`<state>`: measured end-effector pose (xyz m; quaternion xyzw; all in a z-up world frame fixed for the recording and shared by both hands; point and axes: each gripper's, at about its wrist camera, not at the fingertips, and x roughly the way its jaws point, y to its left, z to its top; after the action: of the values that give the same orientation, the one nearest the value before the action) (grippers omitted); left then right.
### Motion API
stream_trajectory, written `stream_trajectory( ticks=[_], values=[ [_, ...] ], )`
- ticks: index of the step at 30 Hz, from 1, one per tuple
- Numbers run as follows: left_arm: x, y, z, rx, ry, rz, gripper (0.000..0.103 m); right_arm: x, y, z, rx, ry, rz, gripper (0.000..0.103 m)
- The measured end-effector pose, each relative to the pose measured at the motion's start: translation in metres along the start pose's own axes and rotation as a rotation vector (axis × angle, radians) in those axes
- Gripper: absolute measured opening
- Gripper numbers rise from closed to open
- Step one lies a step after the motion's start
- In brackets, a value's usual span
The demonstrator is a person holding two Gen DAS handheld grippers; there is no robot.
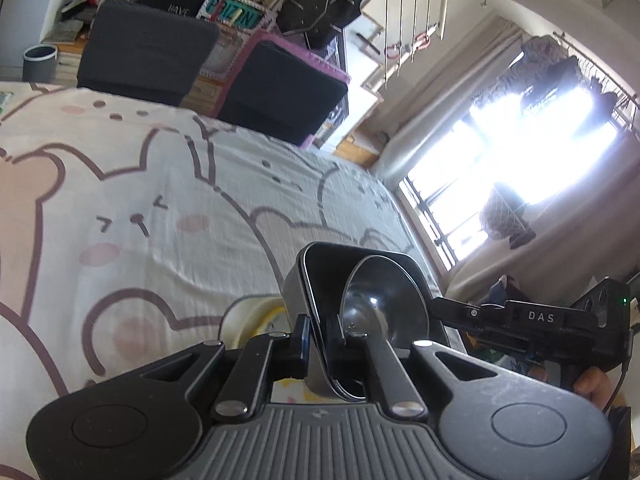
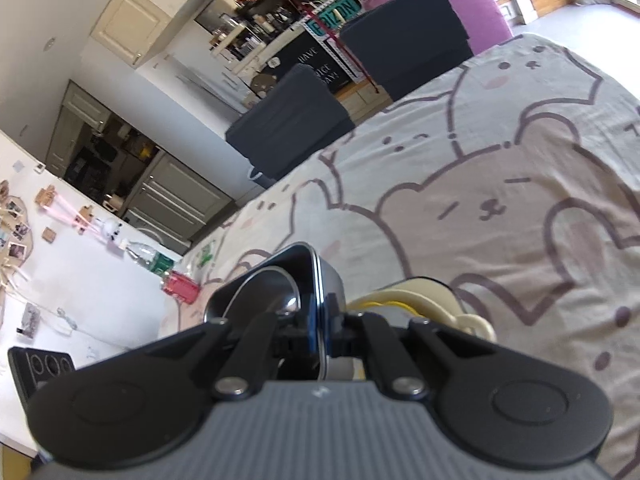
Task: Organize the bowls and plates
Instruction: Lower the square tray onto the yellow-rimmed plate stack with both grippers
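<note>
A black square dish (image 1: 332,276) hangs tilted above the table with a shiny metal bowl (image 1: 384,300) inside it. My left gripper (image 1: 320,344) is shut on the dish's near rim. In the right wrist view the same black dish (image 2: 288,264) and metal bowl (image 2: 276,288) show, with my right gripper (image 2: 320,332) shut on the opposite rim. A cream bowl with a yellow inside (image 1: 248,316) sits on the cloth just beneath and beside the dish, partly hidden by it and by the fingers; it is also in the right wrist view as the cream bowl (image 2: 420,292).
A bear-print tablecloth (image 1: 140,208) covers the table. Two dark chairs (image 1: 148,48) stand at its far edge. A bottle (image 2: 148,258) and a red item (image 2: 182,286) lie at the table's end, a phone (image 2: 40,364) beside it. A bright window (image 1: 520,152) is to the right.
</note>
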<state>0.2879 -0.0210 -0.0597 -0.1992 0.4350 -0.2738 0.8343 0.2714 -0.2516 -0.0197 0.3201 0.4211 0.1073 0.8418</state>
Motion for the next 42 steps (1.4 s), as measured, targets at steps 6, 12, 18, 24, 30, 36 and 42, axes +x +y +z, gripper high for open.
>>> stream_trajectory(
  ticks=[6,12,18,24,30,36,42],
  values=[
    [0.017,-0.005,-0.01,0.013,0.06,0.019,0.009,-0.001,-0.016,-0.003,0.003,0.037,-0.062,0.006],
    [0.026,-0.001,-0.014,0.004,0.102,0.035,0.009,0.002,-0.025,-0.005,-0.013,0.077,-0.103,0.006],
    [0.032,0.001,-0.015,-0.001,0.125,0.061,0.009,0.011,-0.023,-0.008,-0.04,0.125,-0.142,0.006],
    [0.039,0.002,-0.015,0.008,0.146,0.079,0.009,0.019,-0.024,-0.007,-0.049,0.155,-0.163,0.006],
    [0.048,0.002,-0.017,0.019,0.172,0.101,0.009,0.024,-0.025,-0.007,-0.06,0.168,-0.187,0.006],
    [0.051,0.002,-0.017,0.023,0.18,0.11,0.009,0.029,-0.025,-0.008,-0.071,0.186,-0.207,0.006],
    [0.055,0.001,-0.018,0.031,0.187,0.128,0.009,0.034,-0.025,-0.008,-0.081,0.196,-0.223,0.006]
  ],
)
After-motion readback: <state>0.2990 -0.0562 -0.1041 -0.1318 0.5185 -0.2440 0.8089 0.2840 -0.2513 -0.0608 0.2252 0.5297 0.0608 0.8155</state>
